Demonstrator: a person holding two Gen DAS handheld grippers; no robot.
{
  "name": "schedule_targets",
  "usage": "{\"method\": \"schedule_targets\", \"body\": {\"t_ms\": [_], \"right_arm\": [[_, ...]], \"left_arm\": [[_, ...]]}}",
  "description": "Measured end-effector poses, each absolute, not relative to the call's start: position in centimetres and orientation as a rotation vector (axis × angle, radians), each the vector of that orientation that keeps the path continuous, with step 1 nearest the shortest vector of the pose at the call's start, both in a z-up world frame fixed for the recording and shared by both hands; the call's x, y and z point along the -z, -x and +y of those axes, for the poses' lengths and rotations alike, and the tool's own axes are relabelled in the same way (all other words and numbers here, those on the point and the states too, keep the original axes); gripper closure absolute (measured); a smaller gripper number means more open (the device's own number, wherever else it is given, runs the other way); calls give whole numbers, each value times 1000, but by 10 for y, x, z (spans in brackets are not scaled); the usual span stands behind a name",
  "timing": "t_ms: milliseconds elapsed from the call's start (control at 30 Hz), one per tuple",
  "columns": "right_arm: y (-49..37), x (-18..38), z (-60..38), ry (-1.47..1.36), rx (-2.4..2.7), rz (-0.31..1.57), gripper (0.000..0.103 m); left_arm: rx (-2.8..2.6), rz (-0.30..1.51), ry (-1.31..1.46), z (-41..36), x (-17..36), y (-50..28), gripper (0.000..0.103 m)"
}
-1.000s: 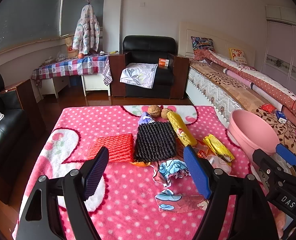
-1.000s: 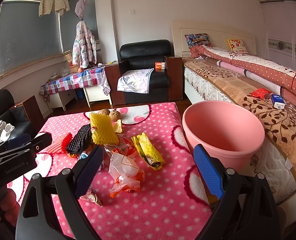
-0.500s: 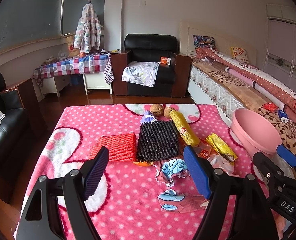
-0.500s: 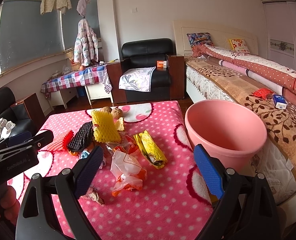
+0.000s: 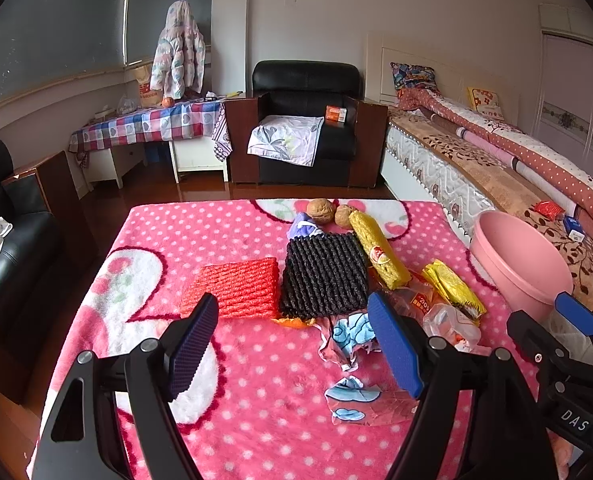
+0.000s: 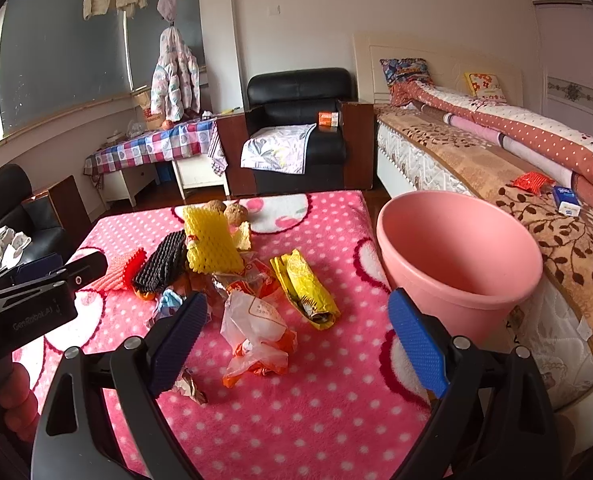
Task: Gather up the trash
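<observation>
Both jaws are held spread and empty: the left gripper [image 5: 292, 346] over a crumpled blue-and-white wrapper [image 5: 350, 334], the right gripper [image 6: 296, 338] over a clear-and-orange plastic bag [image 6: 258, 334], presumably for pickup. The round pink plastic basin [image 6: 456, 248] is placed beside the pink dotted blanket [image 6: 316, 412], presumably to receive trash.

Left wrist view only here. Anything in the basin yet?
Obs: Right wrist view looks into the basin. The inner wall that shows is bare; the near rim hides the bottom.
Op: Right claw state?
Obs: Right claw is open, with nothing between its fingers.
Op: Closest trash to it?
Obs: A clear bag with orange print lies on the blanket, just ahead of the claw.
</observation>
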State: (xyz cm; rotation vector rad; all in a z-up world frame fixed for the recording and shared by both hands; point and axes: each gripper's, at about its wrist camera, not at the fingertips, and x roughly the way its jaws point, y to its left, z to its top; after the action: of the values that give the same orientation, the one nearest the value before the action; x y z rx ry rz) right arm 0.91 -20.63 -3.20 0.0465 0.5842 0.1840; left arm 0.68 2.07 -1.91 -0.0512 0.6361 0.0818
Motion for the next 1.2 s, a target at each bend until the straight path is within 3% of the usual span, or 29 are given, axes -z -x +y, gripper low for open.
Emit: {"method": "schedule_targets", "body": {"t_ms": [400, 733, 1000, 1200], "right_arm": [[-24, 46, -198, -20, -260, 669, 11], [-35, 55, -201, -69, -339, 749, 35], [-45, 38, -205, -119, -366, 735, 35], [-55, 31, -195, -105, -382, 738, 35]], "left_arm": [[-74, 738, 90, 58, 43, -1, 31], [-93, 767, 75, 75, 48, -5, 36], [-20, 759, 130, 77, 35, -48, 37], [-16, 798, 117, 71, 49, -82, 46]]}}
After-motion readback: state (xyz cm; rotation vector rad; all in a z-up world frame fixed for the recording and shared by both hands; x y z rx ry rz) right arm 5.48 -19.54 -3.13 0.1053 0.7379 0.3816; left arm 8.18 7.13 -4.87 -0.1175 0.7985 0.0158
